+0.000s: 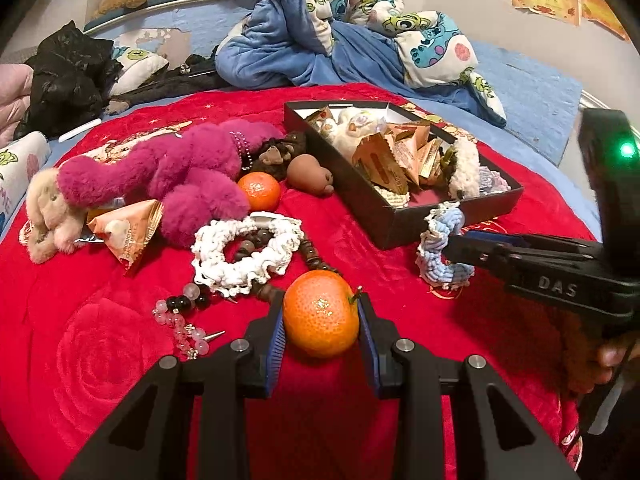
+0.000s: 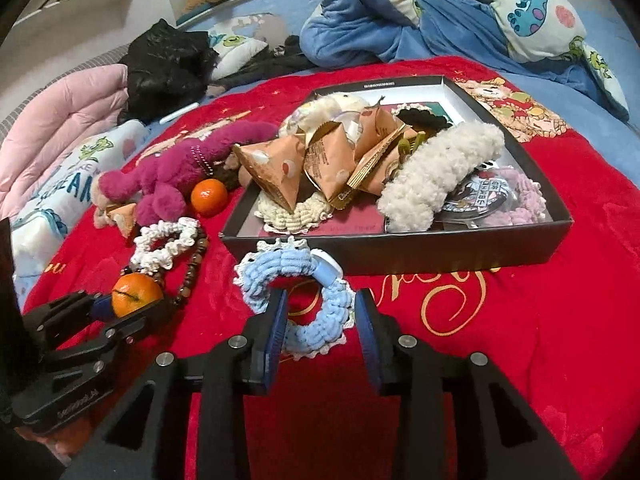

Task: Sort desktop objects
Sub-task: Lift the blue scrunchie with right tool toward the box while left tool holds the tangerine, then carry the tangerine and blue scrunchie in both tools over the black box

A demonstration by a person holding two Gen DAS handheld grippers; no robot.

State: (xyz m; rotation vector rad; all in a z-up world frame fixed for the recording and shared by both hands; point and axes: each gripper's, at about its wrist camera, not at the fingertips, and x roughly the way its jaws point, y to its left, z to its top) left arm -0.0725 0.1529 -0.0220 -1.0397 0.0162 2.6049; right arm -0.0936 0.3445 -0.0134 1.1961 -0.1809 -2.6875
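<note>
My left gripper [image 1: 321, 320] is shut on a tangerine [image 1: 321, 314] low over the red blanket [image 1: 100, 360]; it also shows in the right wrist view [image 2: 136, 294]. My right gripper [image 2: 320, 316] is open, its jaws either side of the near part of a blue crocheted scrunchie [image 2: 292, 280] lying in front of the black box [image 2: 400, 248]. In the left wrist view the scrunchie [image 1: 440, 248] sits at the right gripper's tips. A second tangerine [image 1: 259, 191], a white scrunchie [image 1: 244, 252] and bead bracelets [image 1: 184, 312] lie on the blanket.
The box [image 1: 440, 216] holds snack packets [image 2: 320, 160], a fluffy white clip [image 2: 440, 172] and other small items. A magenta plush [image 1: 180, 176], a beige plush [image 1: 48, 216], a loose packet [image 1: 128, 232] and a brown toy [image 1: 308, 174] lie left. Blue bedding [image 1: 320, 40] is behind.
</note>
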